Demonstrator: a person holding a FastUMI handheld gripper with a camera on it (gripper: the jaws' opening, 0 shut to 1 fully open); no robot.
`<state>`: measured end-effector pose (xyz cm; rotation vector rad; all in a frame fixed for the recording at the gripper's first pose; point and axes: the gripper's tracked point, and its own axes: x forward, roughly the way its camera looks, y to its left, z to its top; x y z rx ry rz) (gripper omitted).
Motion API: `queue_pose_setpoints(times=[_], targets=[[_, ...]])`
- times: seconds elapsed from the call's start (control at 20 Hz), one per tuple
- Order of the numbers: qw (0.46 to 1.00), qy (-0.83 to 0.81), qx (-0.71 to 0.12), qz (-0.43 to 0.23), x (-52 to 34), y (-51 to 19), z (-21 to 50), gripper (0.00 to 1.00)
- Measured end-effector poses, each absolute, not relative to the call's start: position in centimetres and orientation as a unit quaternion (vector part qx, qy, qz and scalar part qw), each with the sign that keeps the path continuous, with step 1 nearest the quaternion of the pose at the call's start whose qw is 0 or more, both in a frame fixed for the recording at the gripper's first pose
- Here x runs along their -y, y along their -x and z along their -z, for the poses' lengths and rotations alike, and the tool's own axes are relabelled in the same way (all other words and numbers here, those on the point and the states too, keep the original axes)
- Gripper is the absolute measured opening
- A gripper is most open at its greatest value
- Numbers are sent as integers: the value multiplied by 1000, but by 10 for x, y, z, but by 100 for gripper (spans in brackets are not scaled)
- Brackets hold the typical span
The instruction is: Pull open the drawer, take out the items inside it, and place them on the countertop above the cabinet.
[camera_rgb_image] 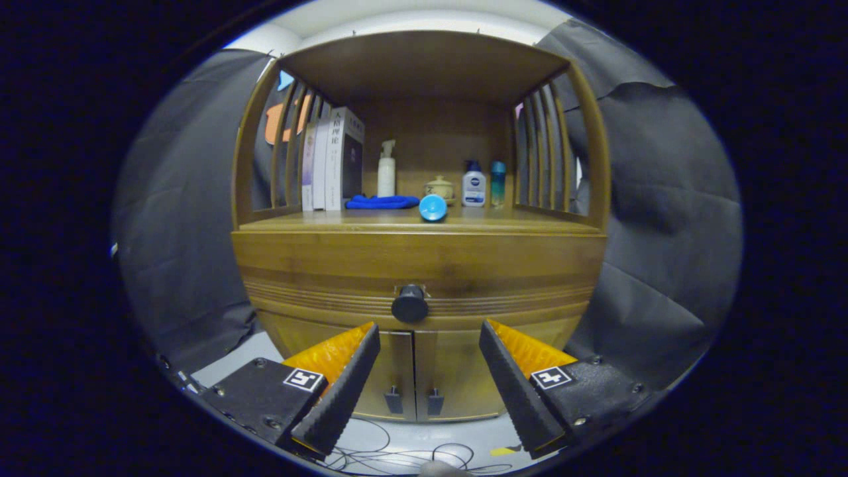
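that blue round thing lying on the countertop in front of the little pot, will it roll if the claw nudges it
Probably. The blue cylinder seems to lie on its side, round end facing the open claw, so a sideways nudge would likely roll it along the countertop. It looks small and probably light. It sits near the front edge, so it might drop off.

Drawer (417, 278): wooden front, grooved band running across it, dark round knob (409, 304) at centre. Closed, flush with the cabinet (311, 331) body. Sits directly under the countertop (371, 222) and above a pair of small doors (416, 374).

Countertop: flat wooden shelf surface, open to the front, slatted sides left and right.

Gripper (429, 334): fingers spread wide apart, holding nothing, pointed at the cabinet front. Knob lies just beyond and slightly above the fingertips, between them, not touched.
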<state>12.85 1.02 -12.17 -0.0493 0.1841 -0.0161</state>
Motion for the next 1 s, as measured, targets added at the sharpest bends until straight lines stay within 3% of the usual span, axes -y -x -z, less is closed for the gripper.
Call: queue_pose_setpoints(times=[0.45,1.0], targets=[[999,30,-35,-13,-6,-17,57,99],[999,27,-17,9,13,5,39,99]])
